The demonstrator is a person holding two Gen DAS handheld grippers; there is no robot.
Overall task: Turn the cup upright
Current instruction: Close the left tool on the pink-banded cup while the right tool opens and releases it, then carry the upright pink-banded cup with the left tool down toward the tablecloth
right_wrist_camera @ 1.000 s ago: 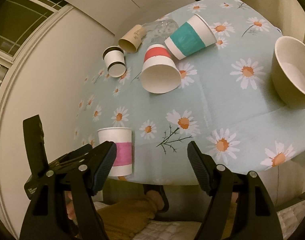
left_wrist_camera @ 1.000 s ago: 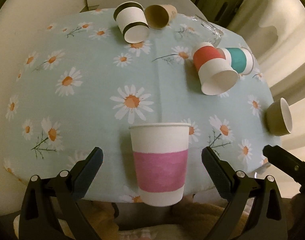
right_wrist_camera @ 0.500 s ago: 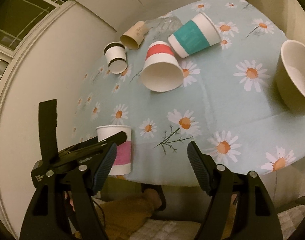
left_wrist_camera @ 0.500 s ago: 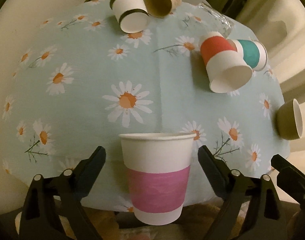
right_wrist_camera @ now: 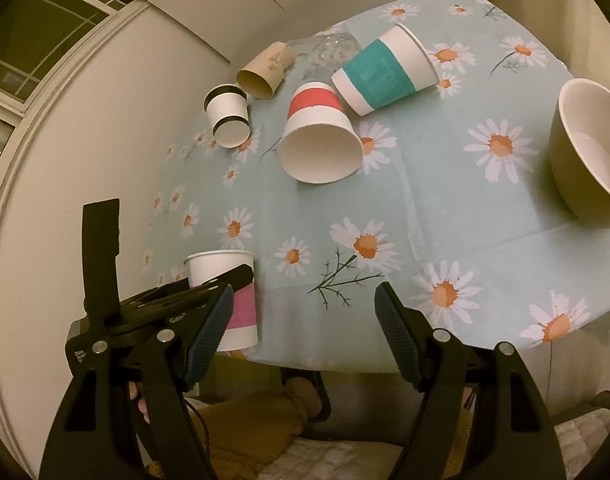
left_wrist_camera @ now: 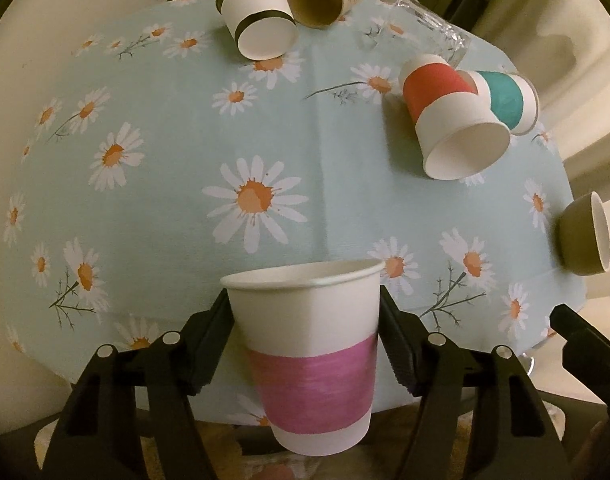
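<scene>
I closed my left gripper on the upright pink-banded cup — wide before; right gripper stayed wide — regrasping.

Both grippers, left and right, are black plastic with 2 ribbed jaws and silver screws.
</scene>
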